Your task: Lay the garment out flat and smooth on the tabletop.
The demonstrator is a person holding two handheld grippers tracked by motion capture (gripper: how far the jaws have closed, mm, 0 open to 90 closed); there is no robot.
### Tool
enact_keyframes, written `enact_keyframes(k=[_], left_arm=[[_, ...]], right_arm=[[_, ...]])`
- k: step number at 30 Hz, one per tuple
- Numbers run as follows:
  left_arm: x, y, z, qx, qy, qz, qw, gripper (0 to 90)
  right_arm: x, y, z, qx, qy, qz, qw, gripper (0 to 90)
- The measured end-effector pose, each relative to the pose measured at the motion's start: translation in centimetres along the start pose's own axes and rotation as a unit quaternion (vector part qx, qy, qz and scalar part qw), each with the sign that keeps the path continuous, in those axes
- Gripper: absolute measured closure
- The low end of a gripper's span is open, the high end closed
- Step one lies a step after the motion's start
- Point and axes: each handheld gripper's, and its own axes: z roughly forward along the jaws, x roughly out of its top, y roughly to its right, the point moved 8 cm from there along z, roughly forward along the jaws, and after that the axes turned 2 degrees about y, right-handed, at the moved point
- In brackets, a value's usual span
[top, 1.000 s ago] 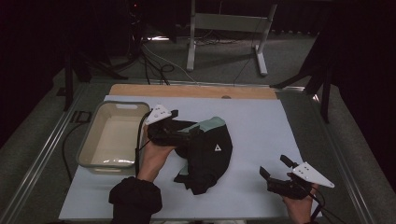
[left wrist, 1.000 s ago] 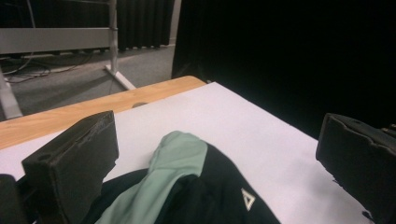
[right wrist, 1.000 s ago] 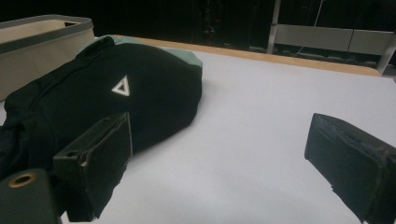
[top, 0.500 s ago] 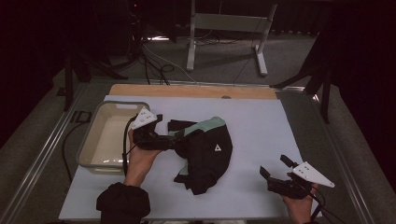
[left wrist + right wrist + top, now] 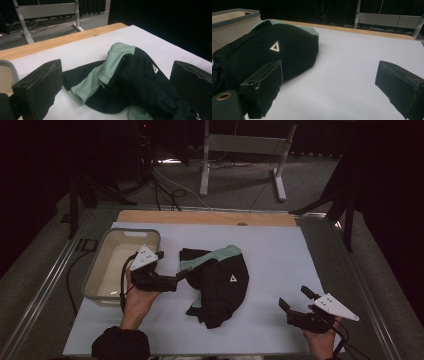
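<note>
Right gripper (image 5: 295, 304) sits near the table's front right corner, jaws spread wide, nothing between them, bare white table surface (image 5: 280, 260) all around it. Left gripper (image 5: 176, 279) is mid-left, jaws apart, tips at the left edge of the crumpled black garment with mint-green panels (image 5: 220, 280). Garment lies mid-table, clear white margin on its right and far sides. Beige plastic tub (image 5: 100, 270) is just left of the left gripper. Bare wooden strip (image 5: 210, 217) runs along the far edge.

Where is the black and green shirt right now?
In the high view, the black and green shirt lies crumpled mid-table on the white mat, right of the beige tub, with the left gripper at its left edge.
</note>
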Motion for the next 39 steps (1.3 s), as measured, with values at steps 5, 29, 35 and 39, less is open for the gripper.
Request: enact_keyframes(k=[5,29,35,39], left_arm=[[-0.6,-0.7,-0.4,0.001,0.002,-0.003,1.0000,0.2],[0.1,1.2,-1.5,-0.023,0.020,0.003,0.9995,0.1],[-0.1,1.0,-1.4,-0.015,0.019,0.005,0.9997,0.1],[-0.3,0.9,-1.6,-0.017,0.021,-0.002,0.9996,0.2]], right_arm=[[0.0,0.0,0.0,0.001,0.000,-0.002,1.0000,7.2],[0.9,-1.3,0.8,0.019,-0.019,0.010,0.9996,7.3],[2.5,-1.9,2.2,0.033,-0.025,0.004,0.9991,7.2],[3.9,-2.5,3.4,0.045,-0.033,-0.008,0.9984,7.2]])
